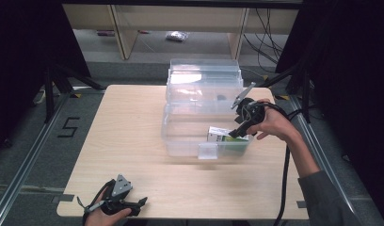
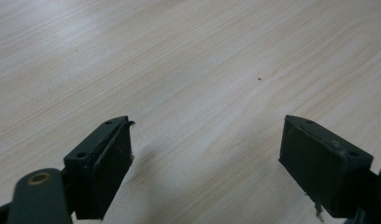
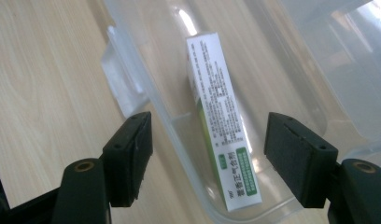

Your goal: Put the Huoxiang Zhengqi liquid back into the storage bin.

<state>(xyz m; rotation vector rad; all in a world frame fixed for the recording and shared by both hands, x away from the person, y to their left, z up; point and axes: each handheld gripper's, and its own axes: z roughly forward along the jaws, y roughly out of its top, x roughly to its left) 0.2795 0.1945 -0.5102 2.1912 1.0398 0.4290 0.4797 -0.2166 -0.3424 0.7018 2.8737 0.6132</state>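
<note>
Right claw (image 1: 238, 127) hangs over the near right corner of the clear plastic bin (image 1: 180, 141), right of centre in the high view, jaws pointing down and toward the lower left of the frame. Jaws spread wide, nothing between the pads. The medicine box (image 1: 223, 136) stands on a long edge inside that corner, against the bin's near wall, white with a green band.

In the right gripper view the medicine box (image 3: 221, 130) runs from top centre down to lower centre, long axis almost along the claw's line of sight, and lies between the two open jaws but farther down in the bin (image 3: 151, 93). Left jaw sits outside the bin wall over the table (image 3: 44, 74), right jaw inside over the bin floor. So the bin's wall is between the left jaw and the box; my read is the claw must shift inward before closing, or it clips the rim. Gripping across the narrow faces looks workable with this alignment.

Left claw (image 1: 142, 202) rests at lower left of the high view on the table (image 1: 133, 117), well apart from the bin, wide open and empty; left gripper view shows bare wood (image 2: 188, 70) between its jaws. Right hand (image 1: 270, 123) is clearly the nearer one.
</note>
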